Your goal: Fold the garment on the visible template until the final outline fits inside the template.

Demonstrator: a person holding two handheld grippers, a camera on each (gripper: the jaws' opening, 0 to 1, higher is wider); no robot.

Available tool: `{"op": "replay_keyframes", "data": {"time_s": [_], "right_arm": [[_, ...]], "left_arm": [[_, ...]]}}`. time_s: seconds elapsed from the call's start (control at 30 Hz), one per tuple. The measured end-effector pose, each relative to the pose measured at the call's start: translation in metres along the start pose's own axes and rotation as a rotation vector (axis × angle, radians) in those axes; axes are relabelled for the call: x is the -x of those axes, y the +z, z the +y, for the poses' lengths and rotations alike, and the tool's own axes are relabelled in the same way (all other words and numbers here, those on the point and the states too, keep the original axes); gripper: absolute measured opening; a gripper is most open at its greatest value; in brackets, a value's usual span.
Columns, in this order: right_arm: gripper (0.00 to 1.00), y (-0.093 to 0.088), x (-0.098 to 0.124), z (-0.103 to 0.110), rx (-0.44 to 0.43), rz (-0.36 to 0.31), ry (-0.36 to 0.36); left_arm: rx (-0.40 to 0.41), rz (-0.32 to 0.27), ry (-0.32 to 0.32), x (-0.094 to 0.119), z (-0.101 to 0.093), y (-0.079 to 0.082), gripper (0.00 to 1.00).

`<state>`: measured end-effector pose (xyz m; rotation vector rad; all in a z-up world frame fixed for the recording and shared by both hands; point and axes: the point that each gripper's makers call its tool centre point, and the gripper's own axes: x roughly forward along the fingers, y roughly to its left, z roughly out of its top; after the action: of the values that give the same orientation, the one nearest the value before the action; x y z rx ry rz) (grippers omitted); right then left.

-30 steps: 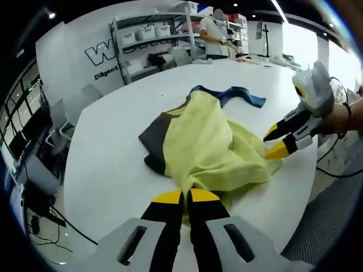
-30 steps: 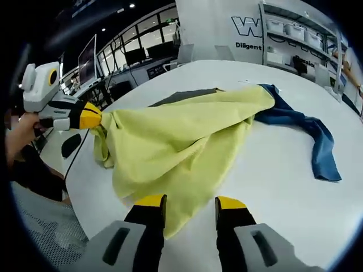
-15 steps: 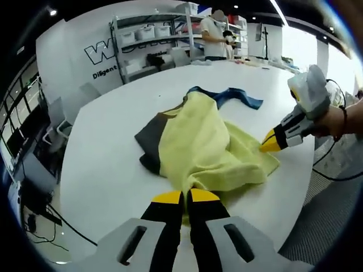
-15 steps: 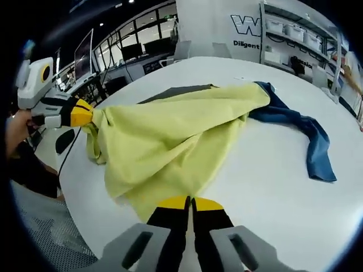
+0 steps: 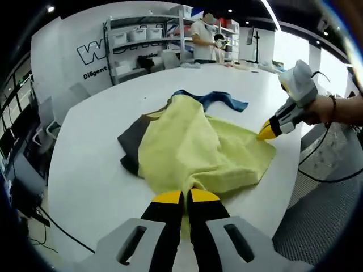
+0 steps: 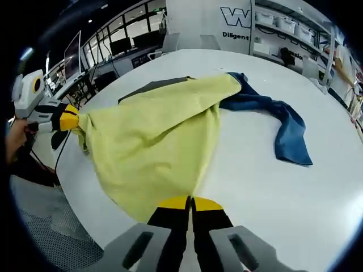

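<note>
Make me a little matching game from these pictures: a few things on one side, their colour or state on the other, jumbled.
Things:
1. garment
2. cloth
3. template
4. table

Descriptions:
A. white
B. dark grey, partly under the garment
C. yellow, pinched by both grippers
D. blue, lying crumpled

Pairs: 1-C, 2-D, 3-B, 4-A

Large "W" and cut-off "Diligent" on the white back wall (image 6: 187, 14).

Each tool (image 5: 186, 198) has black jaws with yellow tips on a grey body; the right hand (image 5: 332, 109) wears a dark wristband.
</note>
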<state>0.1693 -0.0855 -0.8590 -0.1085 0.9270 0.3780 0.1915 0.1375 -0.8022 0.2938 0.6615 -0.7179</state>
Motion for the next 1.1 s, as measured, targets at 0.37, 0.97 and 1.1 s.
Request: {"op": "replay_keyframes", "data": {"time_s": [0.37,0.97,1.1], "right_arm": [[0.0,-0.018,0.014,-0.028,0.015,0.062,-0.067],[0.0,-0.052,0.038,-0.057,-0.054,0.171,-0.121],[0.0,-0.057,0.042,-0.06,-0.069,0.179,-0.122]], "left_arm": [[-0.009,0.008,-0.097,-0.004,-0.031,-0.001,0.04],[-0.06,0.086,-0.217,-0.009,-0.077,-0.014,0.05],[-0.06,0.108,-0.232,-0.009,-0.083,-0.019,0.05]]}}
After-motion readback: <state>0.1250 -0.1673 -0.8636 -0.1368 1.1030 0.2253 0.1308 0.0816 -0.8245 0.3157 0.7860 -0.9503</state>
